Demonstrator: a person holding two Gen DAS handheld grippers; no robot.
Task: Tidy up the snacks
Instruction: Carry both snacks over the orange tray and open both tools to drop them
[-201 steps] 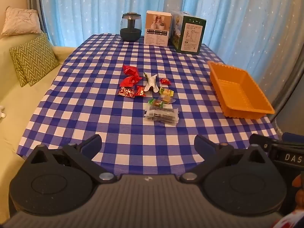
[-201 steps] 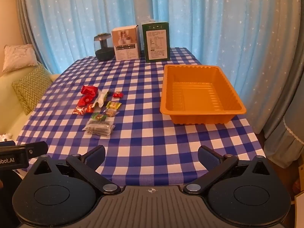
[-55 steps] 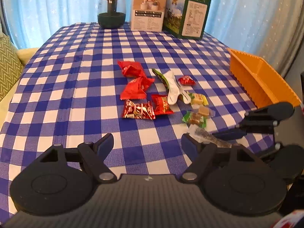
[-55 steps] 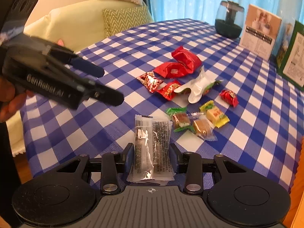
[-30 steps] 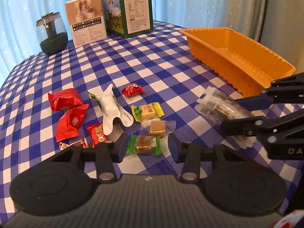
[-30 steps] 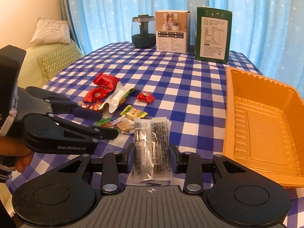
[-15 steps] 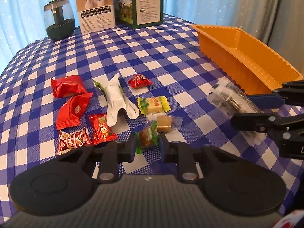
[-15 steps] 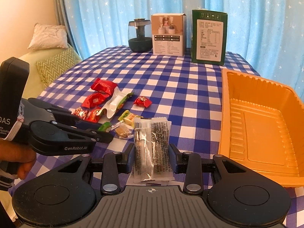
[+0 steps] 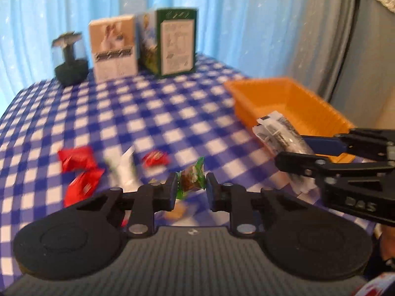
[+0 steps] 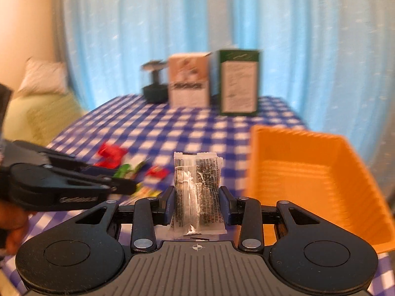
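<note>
Now left gripper [image 9: 191,187] tight on green-wrapped candy [image 9: 191,182]

A home living room: sofa cushion [image 10: 43,79], curtains [image 10: 148,37], checked tablecloth [image 10: 172,128].

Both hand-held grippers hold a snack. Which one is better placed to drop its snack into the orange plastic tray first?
Probably the right hand-held gripper: its clear packet with dark print is already beside the orange plastic tray. The left hand-held gripper, holding the green-wrapped candy, is farther away.
</note>
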